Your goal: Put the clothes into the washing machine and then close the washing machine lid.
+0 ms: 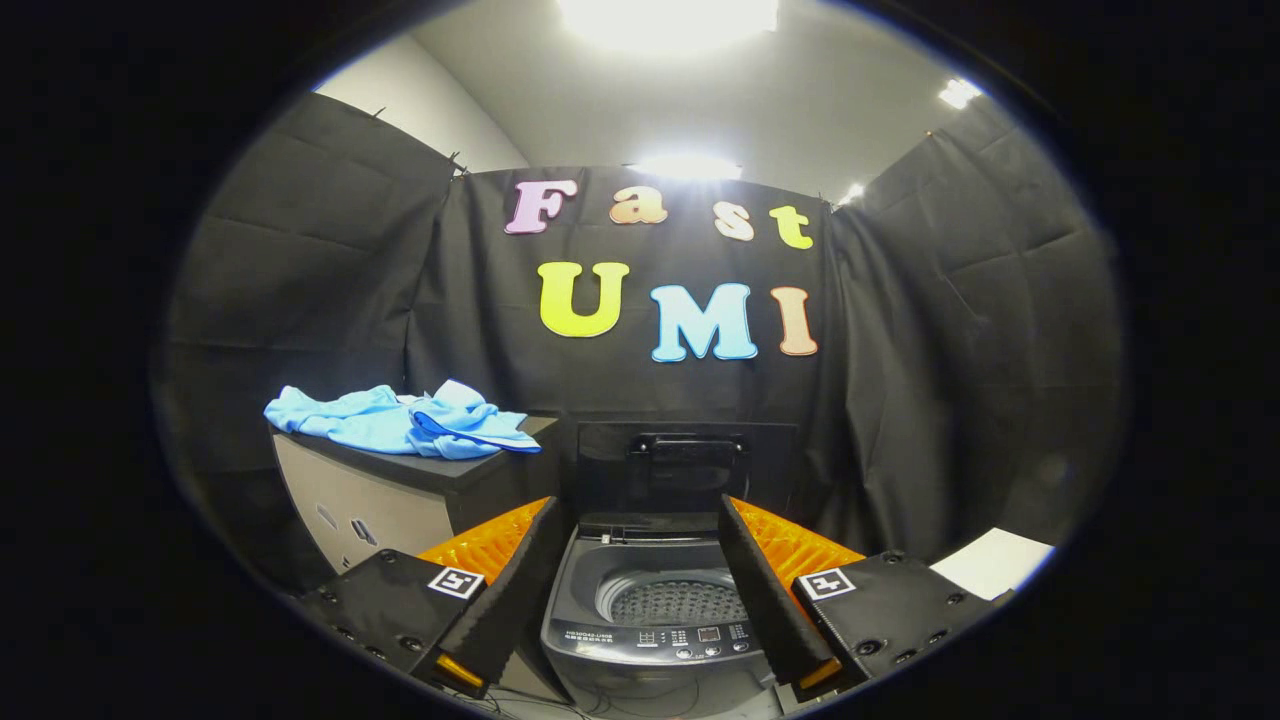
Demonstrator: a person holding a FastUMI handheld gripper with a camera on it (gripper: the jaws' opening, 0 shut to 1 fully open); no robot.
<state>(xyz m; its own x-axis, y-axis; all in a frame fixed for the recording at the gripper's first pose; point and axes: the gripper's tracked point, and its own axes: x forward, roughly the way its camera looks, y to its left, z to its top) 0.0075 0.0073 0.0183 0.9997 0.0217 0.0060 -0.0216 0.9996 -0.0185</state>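
My gripper [645,525] is held level, pointing straight forward. Its two fingers [515,590] are spread wide apart, the jaws fully parted, with nothing clamped between them. Both fingers angle slightly inward toward their tips.

Seen from my remote station, nothing in this scene can be read with any certainty. The washing machine [582,600] carries a line of fine print, rows of tiny legends and a small display along its control panel [690,637], all too small for me to make out. The gripper [638,500], its fingers spread wide with the machine's tub showing between them, bears two square black-and-white coded markers, the left marker [456,582] and the right marker [826,583], one on each finger's base. They are patterns, not letters or numbers.
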